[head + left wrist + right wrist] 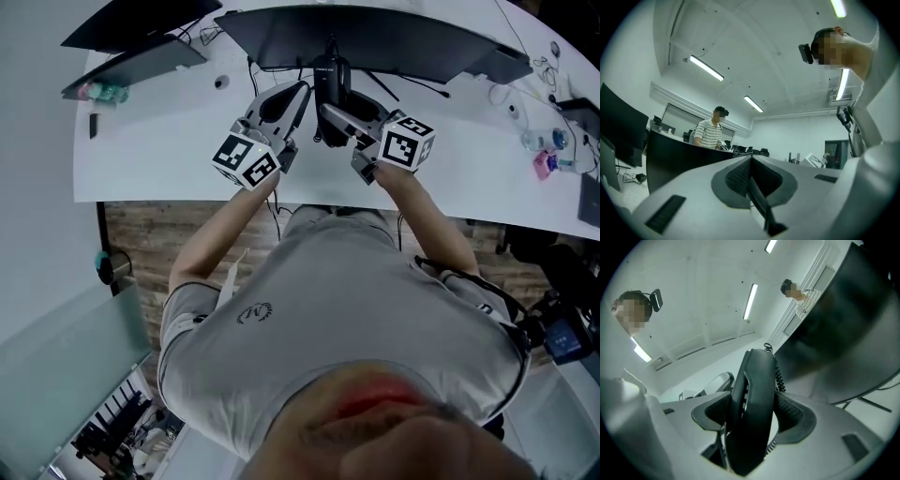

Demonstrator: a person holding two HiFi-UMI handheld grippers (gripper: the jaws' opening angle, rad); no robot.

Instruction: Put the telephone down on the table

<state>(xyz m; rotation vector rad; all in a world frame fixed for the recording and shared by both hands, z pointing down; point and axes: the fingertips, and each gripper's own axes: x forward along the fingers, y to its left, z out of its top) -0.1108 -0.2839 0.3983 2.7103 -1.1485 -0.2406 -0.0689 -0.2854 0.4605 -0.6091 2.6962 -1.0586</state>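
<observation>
The black telephone handset (330, 82) is held up above the white table (159, 150), in front of the curved monitor. My right gripper (328, 112) is shut on it. In the right gripper view the handset (750, 427) stands upright between the pads, tilted toward the ceiling, with its coiled cord (779, 376) trailing behind. My left gripper (296, 94) is just left of the handset and holds nothing. In the left gripper view its jaws (751, 161) are pressed together and point up into the room.
A wide curved monitor (375, 37) stands at the back of the table, with a second dark screen (131, 61) at the back left. A bottle (103, 92) lies at far left. Small items and a bottle (544, 141) sit at the right. A person in a striped shirt (710, 133) stands beyond a desk.
</observation>
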